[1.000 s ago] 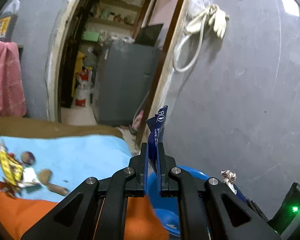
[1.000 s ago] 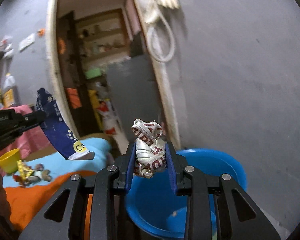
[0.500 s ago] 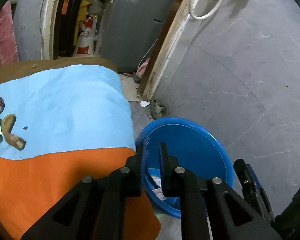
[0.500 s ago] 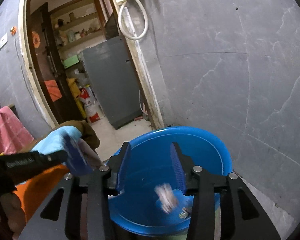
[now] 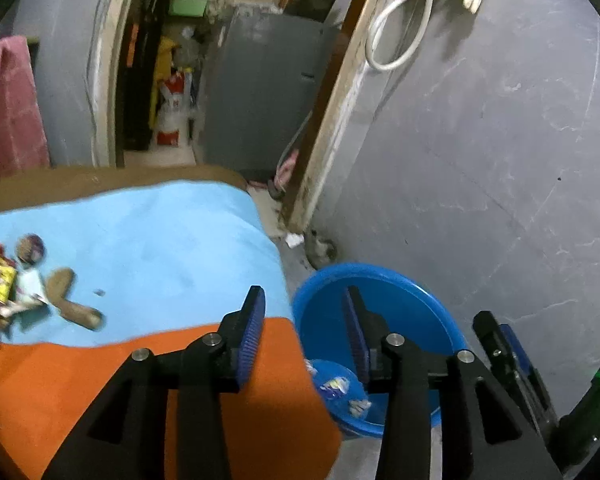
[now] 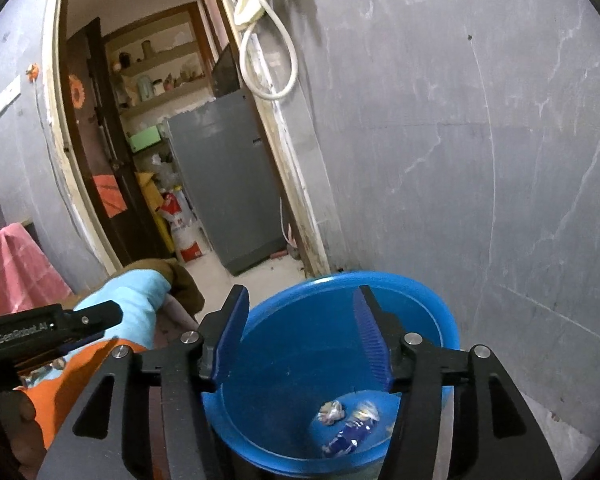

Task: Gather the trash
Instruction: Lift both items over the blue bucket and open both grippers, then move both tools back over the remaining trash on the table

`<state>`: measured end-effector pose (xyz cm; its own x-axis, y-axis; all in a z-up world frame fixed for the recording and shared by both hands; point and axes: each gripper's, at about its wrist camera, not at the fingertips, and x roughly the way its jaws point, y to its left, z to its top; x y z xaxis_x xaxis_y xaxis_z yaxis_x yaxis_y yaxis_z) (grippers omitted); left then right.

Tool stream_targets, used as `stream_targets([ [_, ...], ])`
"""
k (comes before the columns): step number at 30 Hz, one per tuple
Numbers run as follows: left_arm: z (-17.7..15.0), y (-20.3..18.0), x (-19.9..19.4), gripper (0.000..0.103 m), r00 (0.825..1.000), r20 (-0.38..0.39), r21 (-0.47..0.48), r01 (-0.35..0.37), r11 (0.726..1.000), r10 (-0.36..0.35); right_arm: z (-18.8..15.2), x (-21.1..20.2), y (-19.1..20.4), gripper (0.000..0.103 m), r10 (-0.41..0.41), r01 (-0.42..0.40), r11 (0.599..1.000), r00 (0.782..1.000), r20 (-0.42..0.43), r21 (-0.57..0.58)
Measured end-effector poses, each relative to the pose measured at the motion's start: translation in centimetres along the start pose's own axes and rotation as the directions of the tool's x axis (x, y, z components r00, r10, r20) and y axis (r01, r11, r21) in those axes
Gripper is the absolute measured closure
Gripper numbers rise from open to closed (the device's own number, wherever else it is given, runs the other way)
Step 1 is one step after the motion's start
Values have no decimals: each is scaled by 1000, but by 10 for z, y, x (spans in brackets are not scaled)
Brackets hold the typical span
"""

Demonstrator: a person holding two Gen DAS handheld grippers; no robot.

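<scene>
A blue plastic tub (image 5: 416,300) (image 6: 420,312) stands on the floor against the grey wall. On its bottom lie a dark blue wrapper (image 6: 346,436) and crumpled white wrappers (image 6: 332,412), also seen in the left wrist view (image 5: 340,390). My left gripper (image 5: 304,332) is open and empty above the bed's edge beside the tub. My right gripper (image 6: 300,340) is open and empty above the tub. More trash (image 5: 4,284) lies on the light blue cloth at the far left, with brown pieces (image 5: 70,300).
The bed carries a light blue cloth (image 5: 148,240) and an orange cloth (image 5: 100,380). A doorway (image 6: 140,140) with a grey cabinet (image 6: 220,184) opens beyond. A white hose and gloves (image 6: 268,20) hang on the wall. The left gripper body (image 6: 40,332) shows at the right wrist view's left.
Both grippers opened. The blue wrapper left my left gripper and the crumpled wrapper left my right one; both now lie in the tub. The left gripper swung back toward the bed.
</scene>
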<state>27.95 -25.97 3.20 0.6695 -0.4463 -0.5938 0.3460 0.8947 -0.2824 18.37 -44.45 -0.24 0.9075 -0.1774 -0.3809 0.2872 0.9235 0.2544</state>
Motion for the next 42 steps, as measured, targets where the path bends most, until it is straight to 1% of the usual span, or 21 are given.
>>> stream_targets([
  [1,1,2,-4,63,1000,12,3,-7,1000,7,1,-2,3,46,5,-5,1000,1000,14,-3],
  [3,1,9,-15,61,999,42,6,-25,1000,25,2,-7,9,39,13,-13,1000,999,44,-16],
  [5,1,16,-26,58,997,70,10,-43,999,43,4,-12,17,38,27,-25,999,997,73,-31],
  [7,2,22,-37,51,993,100,19,-71,997,69,5,-17,26,37,49,-44,998,993,104,-46],
  [8,1,28,-45,49,989,122,24,-90,996,86,6,-19,30,34,57,-51,997,991,118,-51],
  [9,0,32,-51,44,986,133,27,-101,995,97,7,-21,35,27,65,-58,997,989,133,-57],
  [11,-2,42,-64,35,977,170,28,-138,990,131,8,-26,46,22,90,-79,994,982,166,-71],
  [12,-3,47,-70,22,971,188,25,-157,987,150,9,-27,52,20,104,-92,993,978,178,-78],
  [13,-5,53,-76,13,963,209,16,-179,984,171,9,-30,59,17,125,-110,990,974,191,-88],
  [15,-10,68,-90,8,940,267,-12,-218,976,213,11,-34,70,3,161,-141,984,963,216,-105],
  [16,-13,75,-98,7,927,297,-27,-231,973,229,11,-38,76,0,177,-154,982,956,236,-114],
  [18,-17,88,-110,4,909,332,-49,-251,967,253,10,-46,89,0,211,-178,974,938,276,-138],
  [24,-29,119,-140,4,856,394,-86,-327,941,333,5,-61,126,0,294,-234,951,888,353,-203],
  [29,-38,143,-165,4,795,466,-101,-389,916,389,-3,-69,156,0,343,-252,931,852,396,-266],
  [30,-39,149,-170,4,781,479,-106,-402,909,401,-4,-70,161,0,353,-255,926,846,399,-279],
  [32,-42,158,-177,4,761,496,-112,-422,900,419,-8,-72,173,0,373,-259,915,836,402,-310],
  [35,-48,170,-185,4,737,514,-112,-450,886,439,-13,-71,189,0,397,-268,900,830,391,-344],
  [37,-52,178,-187,4,727,519,-105,-469,877,450,-16,-69,198,0,411,-279,890,833,372,-360],
  [38,-54,183,-187,4,726,515,-97,-480,872,456,-18,-67,203,0,416,-283,886,836,359,-368],
  [40,-56,190,-187,4,728,506,-86,-492,866,463,-20,-61,212,0,422,-287,876,845,328,-388],
  [42,-58,200,-185,4,737,488,-78,-498,864,468,-23,-56,220,0,424,-289,866,856,295,-408],
])
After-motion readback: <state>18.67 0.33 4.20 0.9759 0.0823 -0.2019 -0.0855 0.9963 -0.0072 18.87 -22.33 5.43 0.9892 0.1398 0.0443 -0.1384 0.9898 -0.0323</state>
